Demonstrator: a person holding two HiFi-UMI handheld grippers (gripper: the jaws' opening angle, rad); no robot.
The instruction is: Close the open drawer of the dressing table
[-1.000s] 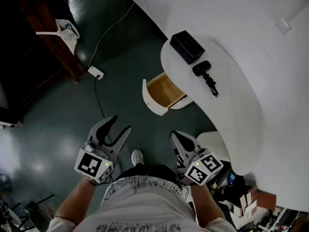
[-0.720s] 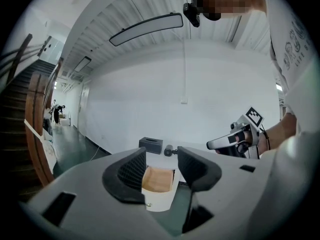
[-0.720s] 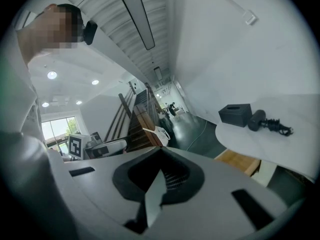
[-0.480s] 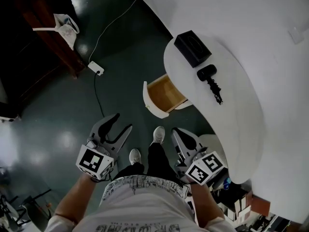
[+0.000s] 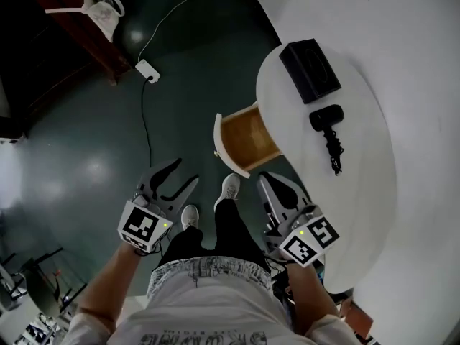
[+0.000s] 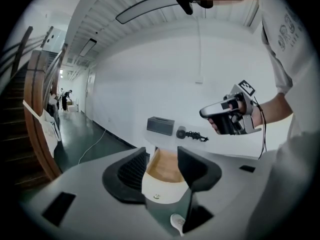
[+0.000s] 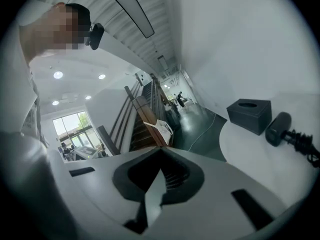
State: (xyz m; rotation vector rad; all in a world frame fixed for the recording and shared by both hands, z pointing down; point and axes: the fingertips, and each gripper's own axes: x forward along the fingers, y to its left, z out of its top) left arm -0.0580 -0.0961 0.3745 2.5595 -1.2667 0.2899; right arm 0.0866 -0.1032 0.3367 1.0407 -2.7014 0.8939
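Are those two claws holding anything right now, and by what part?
Nothing is held. The left gripper is open, short of the drawer; the right gripper is shut on nothing.

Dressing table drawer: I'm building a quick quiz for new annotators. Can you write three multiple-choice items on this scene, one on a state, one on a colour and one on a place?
1. The drawer is: A shut; B open; C lifted out.
2. Its inside is: A blue; B black; C wood-brown.
3. The black box sits: A on the floor; B on the tabletop near the hair dryer; C on a chair.

Answers: B, it juts out from under the tabletop. C, the head view shows its brown bottom. B, it rests on the white top beside the dryer.
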